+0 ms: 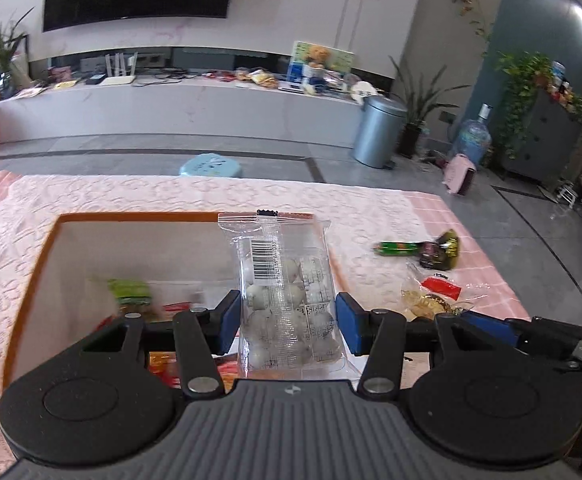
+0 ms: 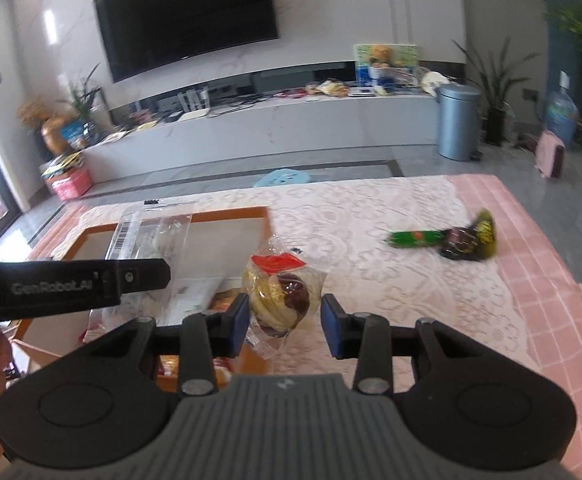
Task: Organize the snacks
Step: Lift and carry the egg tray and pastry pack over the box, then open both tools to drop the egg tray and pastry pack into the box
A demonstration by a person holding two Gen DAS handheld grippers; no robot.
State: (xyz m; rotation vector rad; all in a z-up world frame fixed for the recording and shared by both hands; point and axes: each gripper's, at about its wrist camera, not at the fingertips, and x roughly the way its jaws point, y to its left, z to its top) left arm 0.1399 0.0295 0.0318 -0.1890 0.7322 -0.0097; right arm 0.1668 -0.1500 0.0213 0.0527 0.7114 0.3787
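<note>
My left gripper (image 1: 289, 320) is shut on a clear bag of white round sweets (image 1: 287, 280), held upright over the orange-rimmed box (image 1: 57, 236). Several snack packs lie in the box. In the right wrist view my right gripper (image 2: 285, 320) is shut on a wrapped yellow-and-brown pastry with a red label (image 2: 279, 300), just right of the box rim (image 2: 227, 212). That pastry (image 1: 431, 300) also shows at the right of the left wrist view. A green stick pack (image 2: 415, 238) and a dark yellow-edged wrapper (image 2: 471, 240) lie on the lace cloth further right.
The table's lace cloth (image 2: 371, 216) sits over a pink checked cover reaching the right edge (image 2: 551, 280). Beyond the far edge stands a blue stool (image 1: 211, 164). A metal bin (image 1: 379, 132) and a long white console (image 1: 171, 108) are across the floor.
</note>
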